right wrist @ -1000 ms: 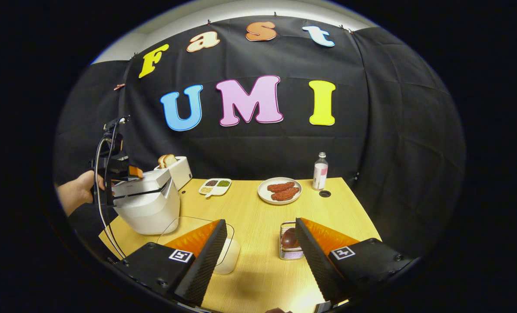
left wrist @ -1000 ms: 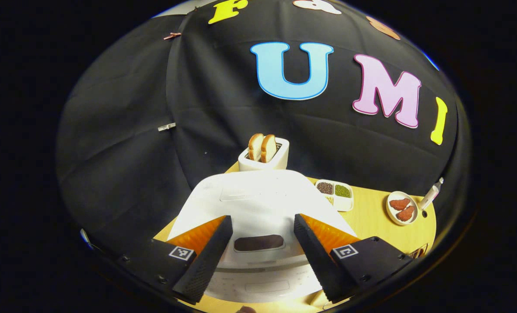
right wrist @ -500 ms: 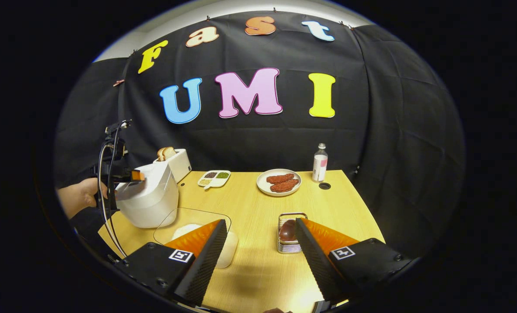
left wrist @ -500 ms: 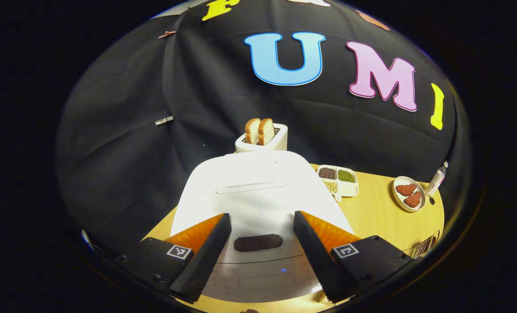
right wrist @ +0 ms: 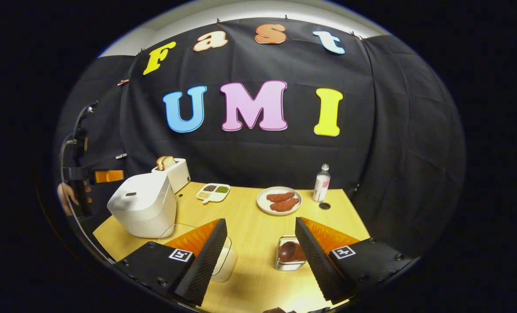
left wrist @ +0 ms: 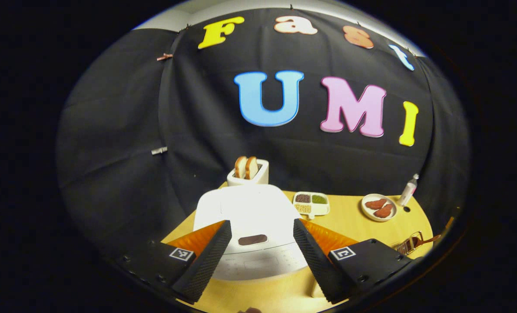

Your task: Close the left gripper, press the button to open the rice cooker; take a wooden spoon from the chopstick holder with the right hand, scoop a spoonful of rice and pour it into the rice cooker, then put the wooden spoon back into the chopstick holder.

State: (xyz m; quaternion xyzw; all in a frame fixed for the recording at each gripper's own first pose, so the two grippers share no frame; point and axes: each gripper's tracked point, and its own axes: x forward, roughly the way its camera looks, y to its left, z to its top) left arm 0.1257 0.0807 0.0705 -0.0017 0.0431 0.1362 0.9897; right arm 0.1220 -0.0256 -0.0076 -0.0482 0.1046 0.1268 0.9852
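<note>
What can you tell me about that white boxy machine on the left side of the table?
The rice cooker is a white, glossy, plastic-looking box with rounded corners. Its lid is down, with a shallow oblong recess on top and a dark oval button on the front. It stands upright near the table's left corner, in front of the toaster and behind a clear bowl. Nothing touches it; the left gripper hovers apart from it.
</note>
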